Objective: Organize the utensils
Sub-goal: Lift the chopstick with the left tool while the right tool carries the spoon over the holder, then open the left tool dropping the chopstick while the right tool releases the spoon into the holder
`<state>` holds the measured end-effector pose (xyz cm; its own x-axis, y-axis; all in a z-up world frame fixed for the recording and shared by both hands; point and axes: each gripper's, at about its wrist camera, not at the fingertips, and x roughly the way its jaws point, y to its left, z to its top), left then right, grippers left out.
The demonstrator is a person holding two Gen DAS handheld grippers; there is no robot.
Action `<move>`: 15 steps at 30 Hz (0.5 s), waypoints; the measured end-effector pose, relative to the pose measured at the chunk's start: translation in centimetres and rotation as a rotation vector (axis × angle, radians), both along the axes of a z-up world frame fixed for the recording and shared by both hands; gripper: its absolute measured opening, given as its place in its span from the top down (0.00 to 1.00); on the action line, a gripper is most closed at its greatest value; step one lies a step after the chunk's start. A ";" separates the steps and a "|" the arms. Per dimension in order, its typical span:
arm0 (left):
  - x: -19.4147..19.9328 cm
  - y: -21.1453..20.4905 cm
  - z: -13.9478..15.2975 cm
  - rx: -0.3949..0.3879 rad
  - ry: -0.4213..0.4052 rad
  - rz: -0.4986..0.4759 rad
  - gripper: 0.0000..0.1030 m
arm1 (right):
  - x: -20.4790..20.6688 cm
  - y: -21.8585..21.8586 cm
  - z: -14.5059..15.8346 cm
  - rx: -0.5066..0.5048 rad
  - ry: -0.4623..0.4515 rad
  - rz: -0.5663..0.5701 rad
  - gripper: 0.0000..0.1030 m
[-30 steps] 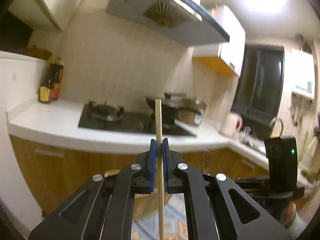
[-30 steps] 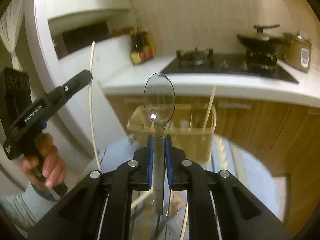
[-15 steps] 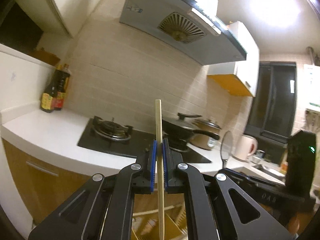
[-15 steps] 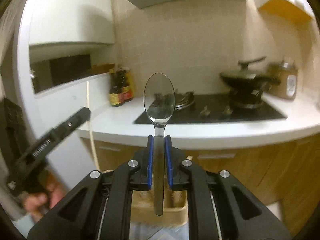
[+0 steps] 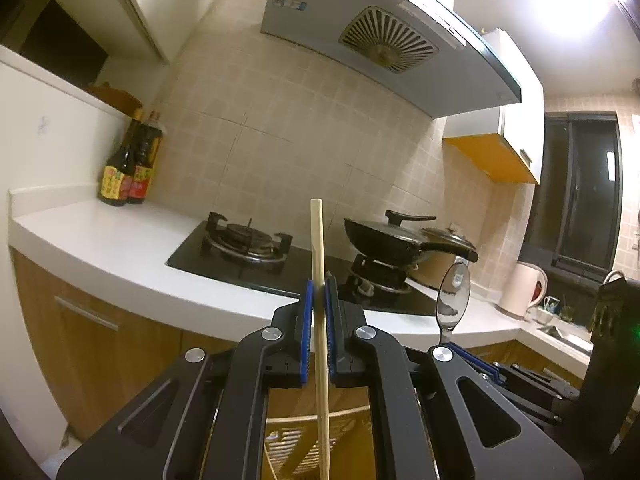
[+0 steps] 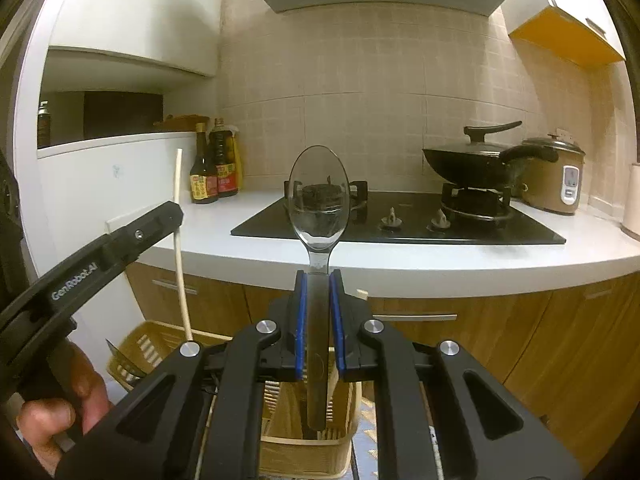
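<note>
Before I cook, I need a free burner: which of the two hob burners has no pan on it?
The left burner, nearest the sauce bottles, is bare; the right one carries the black wok.

A pale wooden chopstick (image 5: 319,280) stands upright, pinched at about mid-length in my left tool, its squared top rising above the blue pads and its lower end reaching down toward the slatted wicker basket (image 6: 280,416) below. In my right tool a polished metal spoon (image 6: 319,200) stands upright too, clamped by its handle, oval bowl on top mirroring the stove, handle tip hanging over the basket. The tan basket sits low, in front of the wooden cabinets.
</note>
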<state>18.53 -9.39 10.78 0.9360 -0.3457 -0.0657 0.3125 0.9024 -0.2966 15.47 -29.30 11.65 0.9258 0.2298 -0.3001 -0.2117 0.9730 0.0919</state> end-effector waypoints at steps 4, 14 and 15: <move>0.1 -0.3 -0.4 0.022 -0.002 -0.005 0.96 | 0.0 -0.6 -0.8 0.033 0.003 0.008 0.91; -0.9 0.3 -0.5 0.031 0.011 -0.052 0.68 | -0.8 -2.5 -1.9 0.087 0.084 0.068 0.80; -1.2 0.3 -0.4 0.037 0.011 -0.056 0.68 | -1.1 -2.8 -1.9 0.092 0.089 0.067 0.80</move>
<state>17.35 -9.09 10.36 0.9144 -0.3946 -0.0898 0.3595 0.8940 -0.2676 14.39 -32.11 9.72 0.8783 0.3202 -0.3551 -0.2628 0.9437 0.2010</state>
